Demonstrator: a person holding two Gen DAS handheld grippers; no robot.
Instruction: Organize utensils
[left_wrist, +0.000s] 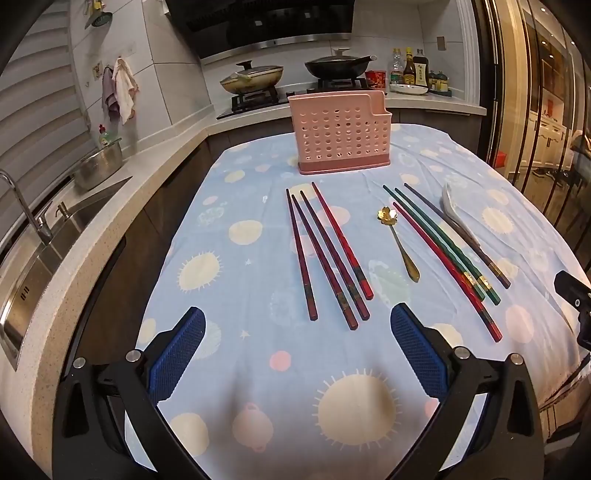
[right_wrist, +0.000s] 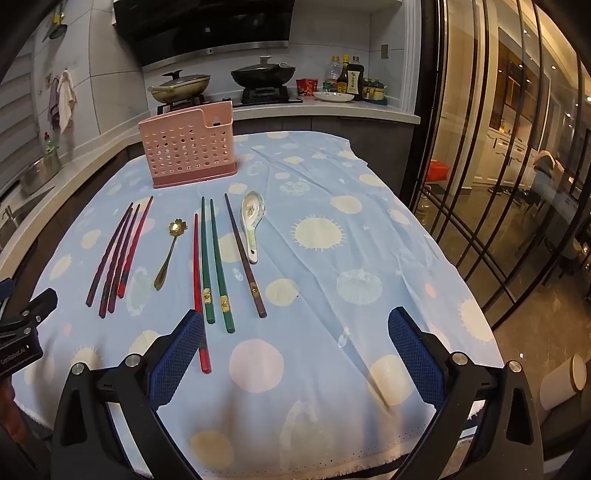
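Note:
A pink perforated utensil holder (left_wrist: 340, 134) (right_wrist: 190, 146) stands upright at the far side of the table. Several dark red chopsticks (left_wrist: 327, 254) (right_wrist: 118, 254) lie in a group on the left. A gold flower spoon (left_wrist: 399, 240) (right_wrist: 168, 254) lies between them and a second group of red, green and brown chopsticks (left_wrist: 447, 254) (right_wrist: 218, 266). A white ceramic spoon (left_wrist: 456, 210) (right_wrist: 252, 221) lies furthest right. My left gripper (left_wrist: 297, 328) is open and empty, just short of the left group. My right gripper (right_wrist: 295, 328) is open and empty near the second group's handles.
A blue tablecloth with yellow suns (left_wrist: 258, 369) (right_wrist: 332, 240) covers the table. A counter with a sink (left_wrist: 44, 236) runs along the left. A stove with two pans (left_wrist: 295, 77) is behind the holder. Glass doors (right_wrist: 517, 166) stand to the right.

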